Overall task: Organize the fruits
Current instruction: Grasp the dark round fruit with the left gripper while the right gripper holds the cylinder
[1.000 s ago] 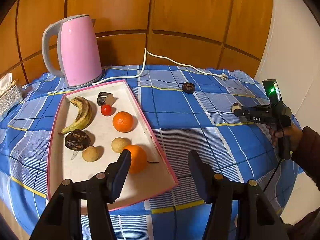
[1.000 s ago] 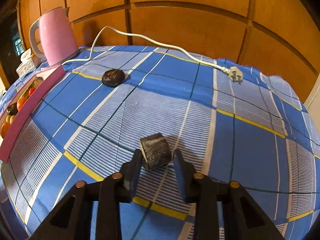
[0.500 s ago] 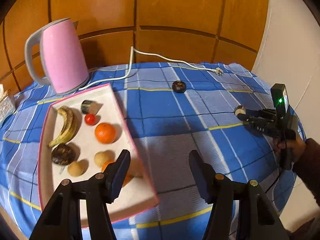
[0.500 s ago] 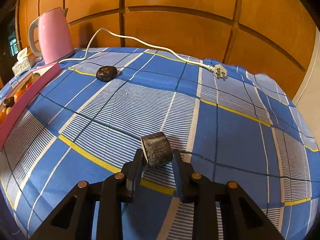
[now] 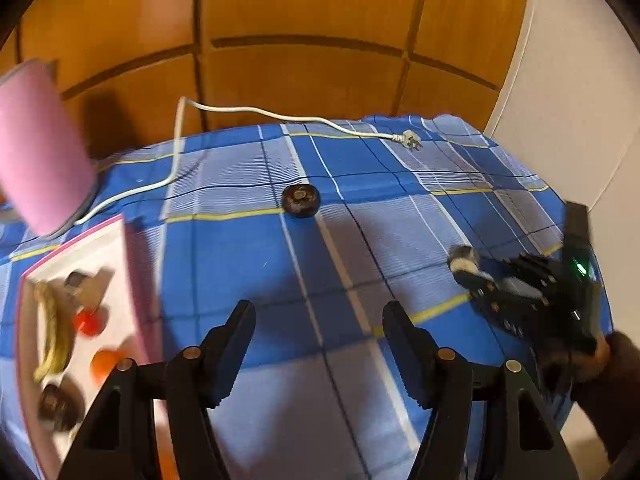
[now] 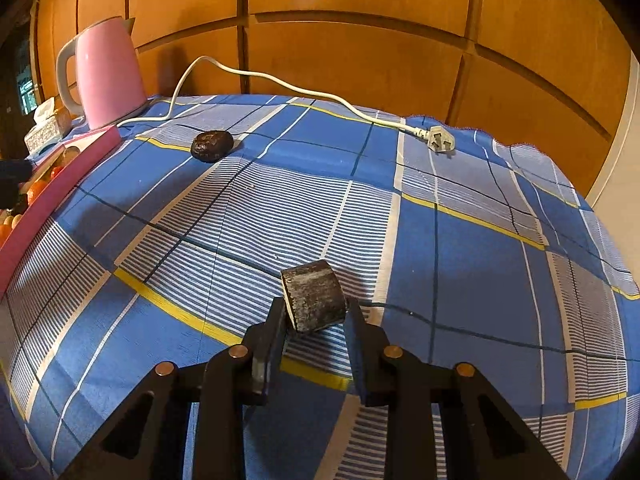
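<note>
My right gripper [image 6: 314, 314] is shut on a short dark cylindrical chunk [image 6: 313, 297] and holds it just above the blue checked cloth; it also shows in the left wrist view [image 5: 464, 262] at the right. My left gripper [image 5: 318, 330] is open and empty above the cloth's middle. A dark round fruit [image 5: 300, 200] lies alone on the cloth ahead of it, also in the right wrist view [image 6: 211, 145]. The pink-rimmed white tray [image 5: 116, 240] at the left holds a banana [image 5: 50, 336], a small red fruit [image 5: 86, 322], an orange [image 5: 105, 364], a dark fruit [image 5: 56, 402] and another dark chunk [image 5: 76, 280].
A pink kettle [image 6: 108, 74] stands at the back left, its white cord and plug [image 6: 438, 138] trailing across the far cloth. A tissue box [image 6: 44, 130] sits beyond the tray. Wooden panels back the table; the table edge drops off at the right.
My left gripper has swung right, away from the tray toward the middle of the cloth and the lone dark fruit. My right gripper still holds the chunk, lifted slightly.
</note>
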Tool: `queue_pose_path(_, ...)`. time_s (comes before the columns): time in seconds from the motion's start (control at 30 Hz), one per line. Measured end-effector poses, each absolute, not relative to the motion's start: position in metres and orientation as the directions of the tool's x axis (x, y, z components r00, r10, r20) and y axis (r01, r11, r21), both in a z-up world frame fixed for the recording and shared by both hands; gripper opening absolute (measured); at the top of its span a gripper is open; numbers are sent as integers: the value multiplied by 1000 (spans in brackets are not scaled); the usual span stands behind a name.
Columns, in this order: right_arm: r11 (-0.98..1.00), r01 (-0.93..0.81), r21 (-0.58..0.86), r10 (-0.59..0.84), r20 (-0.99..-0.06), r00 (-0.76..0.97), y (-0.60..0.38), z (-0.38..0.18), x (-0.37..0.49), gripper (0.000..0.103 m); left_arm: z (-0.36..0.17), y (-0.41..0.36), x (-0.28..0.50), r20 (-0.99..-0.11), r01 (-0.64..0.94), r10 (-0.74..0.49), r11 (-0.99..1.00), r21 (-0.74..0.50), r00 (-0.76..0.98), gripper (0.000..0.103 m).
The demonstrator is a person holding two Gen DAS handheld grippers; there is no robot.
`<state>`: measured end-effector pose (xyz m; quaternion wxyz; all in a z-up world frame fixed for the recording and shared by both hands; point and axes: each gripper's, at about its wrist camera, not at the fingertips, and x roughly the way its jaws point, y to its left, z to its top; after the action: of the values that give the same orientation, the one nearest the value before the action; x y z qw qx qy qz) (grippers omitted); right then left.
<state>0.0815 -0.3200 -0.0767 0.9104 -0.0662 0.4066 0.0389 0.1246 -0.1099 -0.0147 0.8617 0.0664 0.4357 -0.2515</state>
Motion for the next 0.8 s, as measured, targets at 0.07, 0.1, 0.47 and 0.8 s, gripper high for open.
queue_pose_path(0.07, 989, -125, -77, 26, -745, 666, -322, -76, 82, 29, -20, -121, 140, -792, 493, -371, 864, -103, 485, 67)
queue_pose_path(0.1, 989, -124, -74, 28, -745, 667, -322, -76, 82, 29, -24, -128, 153, -801, 495, -365, 863, -100, 474, 67)
queue_pose_path(0.47, 992, -121, -34, 56, -742, 668, -326, -78, 81, 29, -58, -171, 242, -836, 515, -332, 854, -71, 437, 67)
queue_pose_path(0.8, 993, -121, -11, 73, -742, 666, -328, -78, 82, 29, -82, -187, 273, -853, 565, -299, 825, -5, 428, 43)
